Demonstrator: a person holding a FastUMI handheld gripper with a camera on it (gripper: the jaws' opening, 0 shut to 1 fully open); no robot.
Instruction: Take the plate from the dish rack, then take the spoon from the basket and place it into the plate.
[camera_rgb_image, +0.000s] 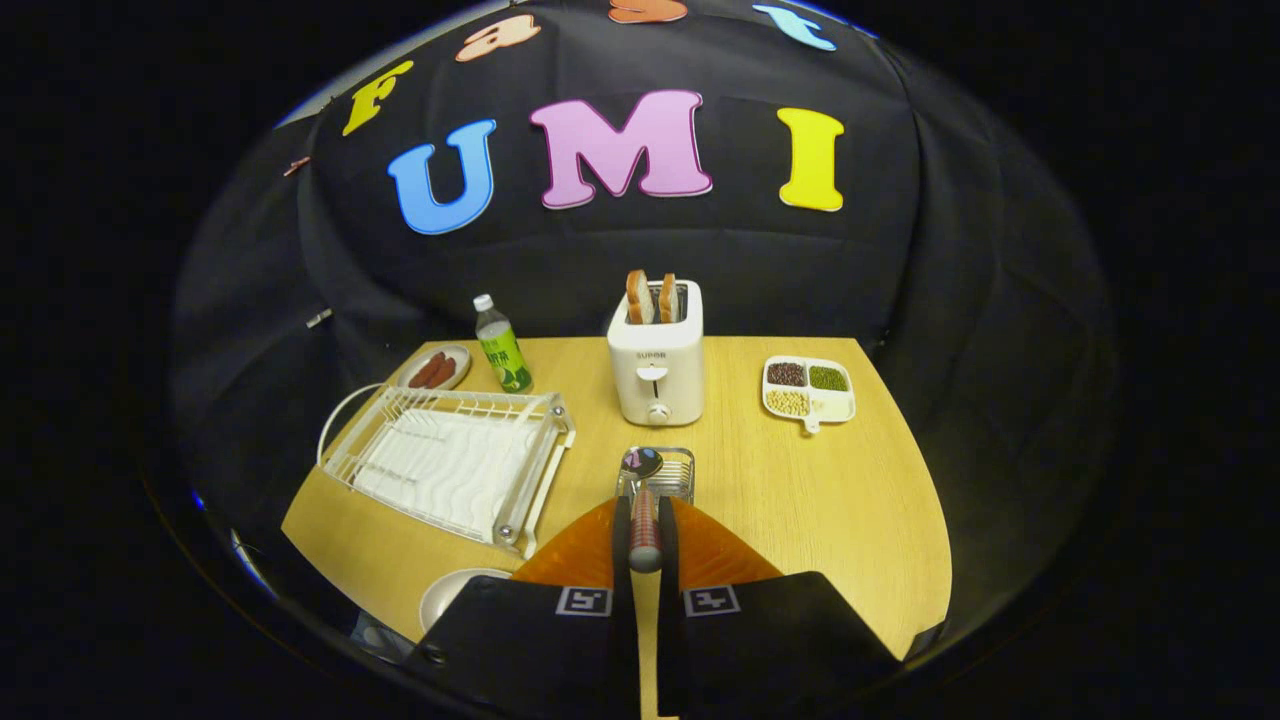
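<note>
1. Gripper view: our gripper (645, 535) is closed on the spoon (643, 500), both fingers pressing its handle, its long axis running straight ahead, its bowl up over the wire basket (672, 475).
2. The plate (450, 595) sits on the tabletop (820, 490), below and to the left of our fingers, near the empty dish rack (450, 465).
3. We judge the next move is a swing leftward and back toward the plate.
</note>
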